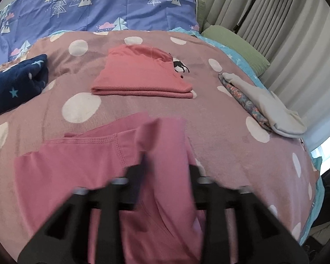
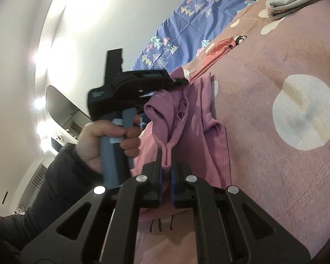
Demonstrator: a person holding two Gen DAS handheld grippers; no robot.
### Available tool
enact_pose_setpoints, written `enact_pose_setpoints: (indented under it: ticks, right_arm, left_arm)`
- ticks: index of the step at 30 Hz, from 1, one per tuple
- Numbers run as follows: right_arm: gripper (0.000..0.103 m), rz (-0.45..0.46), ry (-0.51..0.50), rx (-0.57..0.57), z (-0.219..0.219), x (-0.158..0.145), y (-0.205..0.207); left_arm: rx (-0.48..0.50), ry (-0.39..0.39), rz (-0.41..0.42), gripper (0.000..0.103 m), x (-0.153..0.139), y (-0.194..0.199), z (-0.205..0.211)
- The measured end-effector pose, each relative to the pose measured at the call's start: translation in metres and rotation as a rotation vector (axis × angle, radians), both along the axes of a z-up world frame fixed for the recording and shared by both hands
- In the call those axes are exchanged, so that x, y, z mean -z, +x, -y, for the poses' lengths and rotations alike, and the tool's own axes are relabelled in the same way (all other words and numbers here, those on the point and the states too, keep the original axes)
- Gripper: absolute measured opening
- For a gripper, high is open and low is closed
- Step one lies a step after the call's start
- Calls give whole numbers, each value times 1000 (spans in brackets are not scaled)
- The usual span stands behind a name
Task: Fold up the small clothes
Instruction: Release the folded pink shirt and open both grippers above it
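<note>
Pink cloth sits pinched between my right gripper's closed jaws, anchoring that fold; my left gripper is spread, the pink garment slack between and beneath its fingers.

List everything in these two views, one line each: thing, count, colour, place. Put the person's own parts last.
pink garment: one, pink, spread on the near part of the blanket, partly lifted
folded top: one, coral, middle of the blanket, beyond the pink garment
folded stack: one, grey piece over a floral piece, right edge of the blanket
dotted blanket: one, dusty pink with white dots, covers the bed
tree-print sheet: one, blue-violet, behind the blanket
star-print fabric: one, navy, left edge
green pillow: one, green, far right by the curtain
curtain: one, pale grey, right background
left claw: one, black, open over the pink garment
right claw: one, black, shut on a fold of the pink garment
hand: one, grips the left claw's handle, dark sleeve
</note>
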State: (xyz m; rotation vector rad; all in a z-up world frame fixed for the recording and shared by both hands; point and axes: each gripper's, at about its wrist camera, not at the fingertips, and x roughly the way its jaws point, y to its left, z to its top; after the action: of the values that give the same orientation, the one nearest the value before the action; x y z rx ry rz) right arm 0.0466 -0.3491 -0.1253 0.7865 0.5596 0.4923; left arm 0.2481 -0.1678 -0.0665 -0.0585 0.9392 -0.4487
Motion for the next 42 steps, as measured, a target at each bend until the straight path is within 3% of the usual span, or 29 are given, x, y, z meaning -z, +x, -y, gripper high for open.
enact_pose_setpoints:
  ticks: [3, 5, 7, 14, 16, 20, 23, 26, 28, 32, 33, 38, 41, 42]
  right_arm:
    - [6, -8, 4, 2, 0, 1, 1]
    - [6, -14, 8, 1, 1, 3, 2]
    - [6, -19, 14, 0, 2, 4, 3]
    - [6, -35, 33, -8, 3, 3, 6]
    - [6, -32, -1, -3, 2, -6, 3]
    - [6, -47, -187, 53, 0, -25, -6]
    - [5, -143, -272, 44, 1, -13, -3]
    - [5, -202, -255, 71, 14, 1, -8]
    - [5, -183, -239, 87, 21, -5, -12]
    - [5, -58, -334, 50, 7, -35, -19]
    - [5, -33, -346, 28, 2, -40, -20]
    - [6, 9, -445, -79, -42, -40, -11]
    - [7, -126, -563, -13, -49, -12, 4]
    - [4, -168, -549, -4, -45, -2, 6]
  left_arm:
    - [40, -10, 60, 59, -22, -17, -6]
    - [62, 45, 123, 63, -39, -40, -15]
    - [84, 93, 173, 73, -46, -63, -27]
    - [157, 234, 185, 81, -7, -154, -84]
    - [129, 231, 149, 81, 9, -167, -104]
    - [38, 178, 39, 81, 40, -171, -133]
    - [15, 157, 7, 81, 53, -170, -142]
    - [9, 150, 8, 81, 58, -169, -143]
    - [12, 150, 21, 81, 58, -172, -142]
    - [18, 116, 60, 81, 47, -177, -140]
    - [18, 99, 73, 80, 43, -178, -141]
    - [19, 41, 83, 49, 41, -181, -137]
    - [21, 62, 42, 45, 60, -181, -131]
    - [19, 70, 45, 46, 66, -182, -130]
